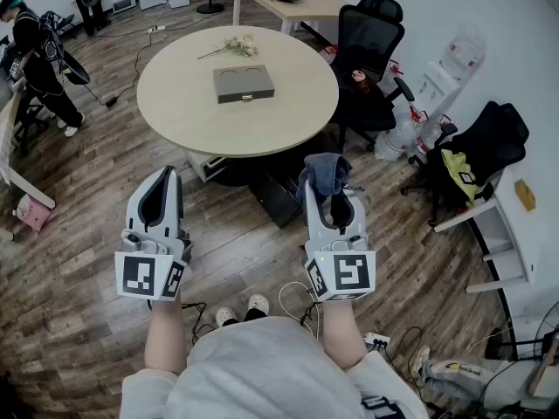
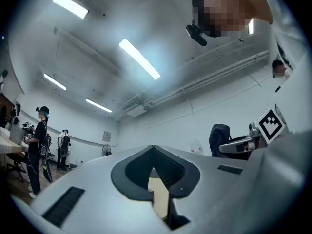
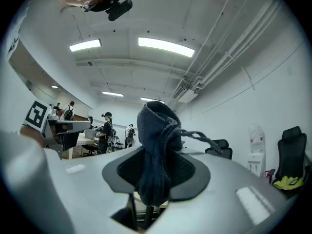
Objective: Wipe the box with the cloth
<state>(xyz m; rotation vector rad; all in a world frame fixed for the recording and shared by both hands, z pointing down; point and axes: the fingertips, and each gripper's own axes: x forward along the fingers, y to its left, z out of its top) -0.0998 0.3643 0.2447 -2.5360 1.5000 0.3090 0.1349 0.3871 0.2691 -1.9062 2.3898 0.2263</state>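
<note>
Cloth (image 3: pixel 158 126): soft, light, bunches easily. I hold its middle in right gripper (image 3: pixel 153 152), fingers (image 3: pixel 192 172) clenched, well short of box (image 1: pixel 244 84). Left gripper (image 2: pixel 153 149) closed, empty.

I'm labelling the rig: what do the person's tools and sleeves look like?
Left tool and right tool: light grey tapered shells, dark inside, each with a black-and-white marker cube. Pale short-sleeved shirt.

Cloth (image 1: pixel 325 175) soft dark fabric w/ frayed thread, box (image 1: pixel 244 83) matt grey, table (image 1: pixel 175 103) smooth wood.
</note>
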